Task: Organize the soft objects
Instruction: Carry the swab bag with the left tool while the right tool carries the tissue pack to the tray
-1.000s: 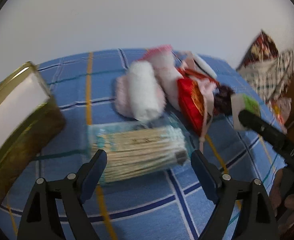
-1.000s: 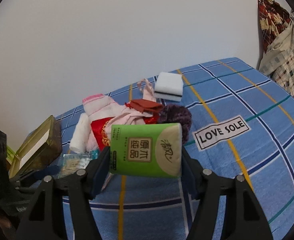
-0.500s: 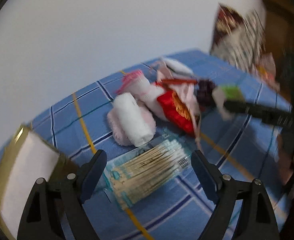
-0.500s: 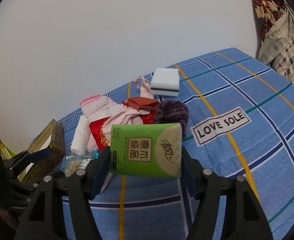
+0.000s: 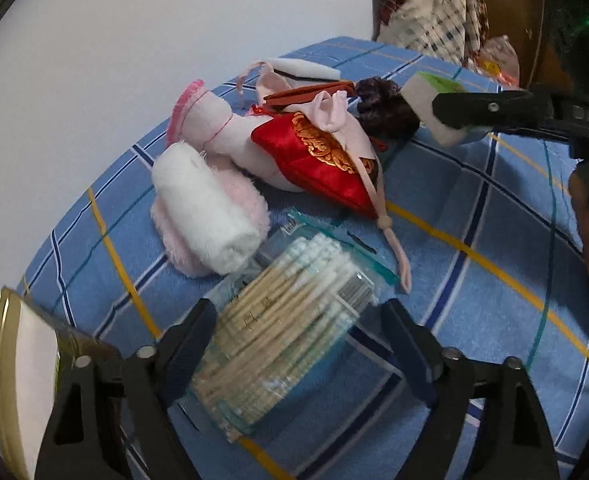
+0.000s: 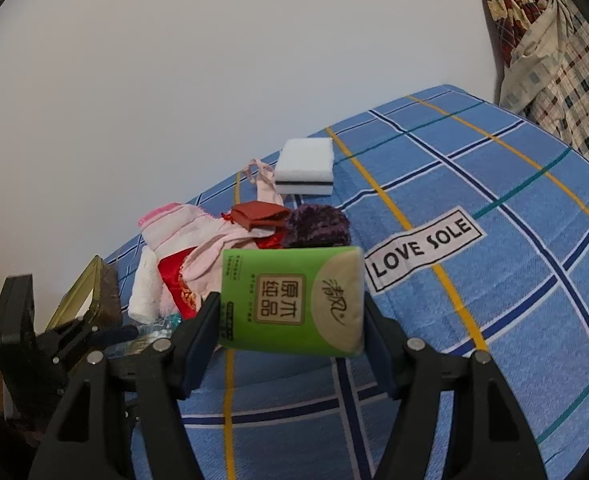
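Note:
My right gripper (image 6: pixel 292 340) is shut on a green tissue pack (image 6: pixel 292 300) and holds it above the blue checked cloth (image 6: pixel 474 280); the pack also shows in the left wrist view (image 5: pixel 434 100). My left gripper (image 5: pixel 298 344) is open, its fingers either side of a clear bag of cotton swabs (image 5: pixel 282 320) lying on the cloth. Behind the bag lie a white-and-pink fluffy roll (image 5: pixel 206 216), a pink and red cloth pouch (image 5: pixel 314 152), a dark purple fuzzy item (image 5: pixel 386 108) and a white sponge (image 6: pixel 304 164).
A gold-rimmed tin (image 5: pixel 26 368) stands at the left edge of the cloth. Plaid and patterned fabric (image 6: pixel 554 60) hangs at the far right. A "LOVE SOLE" label (image 6: pixel 422 248) is on the cloth. A white wall lies behind.
My left gripper has swung and come closer to the cotton swab bag, which now sits between its fingers. My right gripper still holds the tissue pack, shifted slightly.

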Motion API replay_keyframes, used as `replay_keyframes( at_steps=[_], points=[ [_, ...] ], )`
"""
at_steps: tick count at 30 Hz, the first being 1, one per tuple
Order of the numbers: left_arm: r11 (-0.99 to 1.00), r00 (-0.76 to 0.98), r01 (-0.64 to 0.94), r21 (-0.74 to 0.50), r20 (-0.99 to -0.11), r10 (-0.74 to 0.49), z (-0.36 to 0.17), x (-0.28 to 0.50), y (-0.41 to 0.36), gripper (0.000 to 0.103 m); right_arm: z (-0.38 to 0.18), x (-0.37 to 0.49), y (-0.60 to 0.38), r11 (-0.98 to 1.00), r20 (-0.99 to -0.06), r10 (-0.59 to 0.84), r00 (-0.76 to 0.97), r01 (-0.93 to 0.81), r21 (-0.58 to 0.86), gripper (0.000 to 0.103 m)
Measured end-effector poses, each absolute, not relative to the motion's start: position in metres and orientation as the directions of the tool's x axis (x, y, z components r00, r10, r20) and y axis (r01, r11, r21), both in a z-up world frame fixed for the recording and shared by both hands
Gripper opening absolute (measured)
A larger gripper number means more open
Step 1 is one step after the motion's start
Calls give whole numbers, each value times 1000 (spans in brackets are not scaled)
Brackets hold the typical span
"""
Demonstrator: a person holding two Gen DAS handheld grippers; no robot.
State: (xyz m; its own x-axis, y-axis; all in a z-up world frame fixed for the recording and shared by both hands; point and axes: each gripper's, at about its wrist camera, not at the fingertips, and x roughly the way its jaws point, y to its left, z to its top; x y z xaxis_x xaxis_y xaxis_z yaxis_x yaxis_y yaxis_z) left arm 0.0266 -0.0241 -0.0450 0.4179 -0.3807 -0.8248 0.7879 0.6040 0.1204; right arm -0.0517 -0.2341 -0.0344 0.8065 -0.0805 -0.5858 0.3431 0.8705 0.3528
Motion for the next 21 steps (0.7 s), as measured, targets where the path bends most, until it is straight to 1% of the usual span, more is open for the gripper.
replay_keyframes(
  at_steps=[2,3,4,5,6,8,12,13,14,16,21],
  points=[
    [625,440,771,122,-812,-384,-45,16,-19,66,-35,-51,-234,870,-588,-79,805,343,353,67],
    [642,453,757,122,-807,-380,-45,9,-16,65,-35,-51,-234,870,-589,-79,804,344,353,67],
    [655,460,746,120,-804,-376,-45,5,-15,62,-35,-50,-233,871,-590,-79,803,344,351,67],
    [665,466,738,112,-797,-384,-44,-3,-13,57,-36,-50,-232,873,-592,-79,802,343,348,67],
    [665,461,740,99,-795,-395,-43,-5,-15,54,-36,-50,-231,874,-592,-78,802,341,346,67],
    [665,441,744,60,-792,-422,-38,-16,-15,44,-36,-49,-231,876,-592,-80,802,340,341,67],
    [719,419,694,-28,-797,-435,-32,-9,-13,44,-37,-50,-233,872,-595,-87,799,350,343,67],
    [729,414,683,-45,-798,-437,-33,-5,-13,46,-38,-50,-234,869,-597,-85,798,352,347,67],
    [742,414,669,-49,-804,-427,-35,1,-12,52,-39,-50,-235,866,-598,-82,797,354,352,67],
    [776,429,630,-34,-817,-384,-40,10,-9,58,-40,-49,-237,863,-602,-77,795,356,360,67],
    [817,440,574,-60,-819,-369,-45,30,-8,59,-42,-49,-237,862,-604,-76,793,356,360,67]
  ],
)
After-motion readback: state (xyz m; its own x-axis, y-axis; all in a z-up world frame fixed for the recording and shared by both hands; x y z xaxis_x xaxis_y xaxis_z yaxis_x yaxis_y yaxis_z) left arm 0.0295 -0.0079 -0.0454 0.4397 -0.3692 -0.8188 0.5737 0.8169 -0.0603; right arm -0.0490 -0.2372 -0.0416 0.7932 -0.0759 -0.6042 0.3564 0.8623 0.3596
